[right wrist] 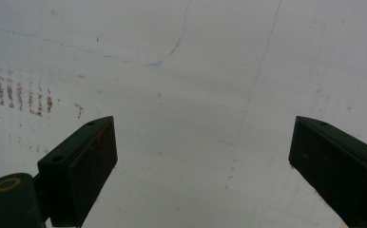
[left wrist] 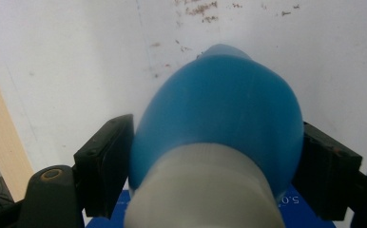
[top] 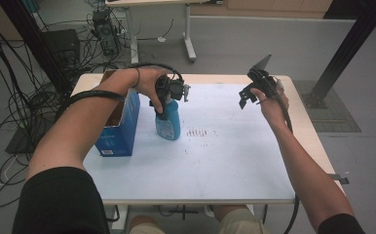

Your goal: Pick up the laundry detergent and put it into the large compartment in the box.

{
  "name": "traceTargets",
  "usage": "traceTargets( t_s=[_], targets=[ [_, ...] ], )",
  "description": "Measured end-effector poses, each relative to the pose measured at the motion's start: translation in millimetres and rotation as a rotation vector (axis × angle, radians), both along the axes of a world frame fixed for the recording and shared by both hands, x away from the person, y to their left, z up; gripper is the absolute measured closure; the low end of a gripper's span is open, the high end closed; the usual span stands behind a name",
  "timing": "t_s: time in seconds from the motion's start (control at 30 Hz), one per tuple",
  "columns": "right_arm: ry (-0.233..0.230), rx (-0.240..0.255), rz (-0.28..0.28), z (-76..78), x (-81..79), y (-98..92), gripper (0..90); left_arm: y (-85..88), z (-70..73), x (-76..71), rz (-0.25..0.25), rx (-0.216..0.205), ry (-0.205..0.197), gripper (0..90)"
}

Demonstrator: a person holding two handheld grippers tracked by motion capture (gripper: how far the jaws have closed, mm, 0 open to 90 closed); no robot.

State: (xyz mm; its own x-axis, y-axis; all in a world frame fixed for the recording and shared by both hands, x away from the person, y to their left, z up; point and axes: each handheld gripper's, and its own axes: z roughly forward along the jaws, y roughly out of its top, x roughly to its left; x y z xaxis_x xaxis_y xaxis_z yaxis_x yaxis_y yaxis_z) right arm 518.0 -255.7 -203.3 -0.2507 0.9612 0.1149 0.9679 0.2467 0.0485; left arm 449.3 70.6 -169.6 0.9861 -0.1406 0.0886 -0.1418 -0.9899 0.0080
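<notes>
A blue bottle [top: 168, 124] with a pale cap stands upright on the white table [top: 225, 161], just right of a blue carton. My left gripper [top: 166, 103] comes down over its top from above. In the left gripper view the bottle [left wrist: 219, 109] sits between the two black pads [left wrist: 106, 164], which press on both of its sides just below the cap [left wrist: 200, 190]. My right gripper [top: 245, 97] hovers above the table's far right part, well apart from the bottle. Its jaws [right wrist: 203, 161] stand wide with only bare tabletop between them.
An open blue carton [top: 120, 126] stands at the table's left edge, close beside the bottle. Brownish marks [top: 200, 132] stain the tabletop near its middle. Cables and equipment lie on the floor at the left, and a dark frame post [top: 347, 48] stands at the back right.
</notes>
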Motion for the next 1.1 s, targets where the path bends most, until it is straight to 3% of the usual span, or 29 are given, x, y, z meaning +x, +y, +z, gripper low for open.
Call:
traceTargets(
  t_s=[0.27,1.1],
  targets=[
    [0.005,-0.001,-0.006,-1.1,1.3,-1.1,8.7,2.5,-1.1,3.1,-0.050,-0.003,0.008,29.9],
    [0.011,-0.010,-0.002,-7.4,4.6,3.0,8.7,4.4,1.1,17.6,-0.098,-0.006,0.061,34.0]
  ],
)
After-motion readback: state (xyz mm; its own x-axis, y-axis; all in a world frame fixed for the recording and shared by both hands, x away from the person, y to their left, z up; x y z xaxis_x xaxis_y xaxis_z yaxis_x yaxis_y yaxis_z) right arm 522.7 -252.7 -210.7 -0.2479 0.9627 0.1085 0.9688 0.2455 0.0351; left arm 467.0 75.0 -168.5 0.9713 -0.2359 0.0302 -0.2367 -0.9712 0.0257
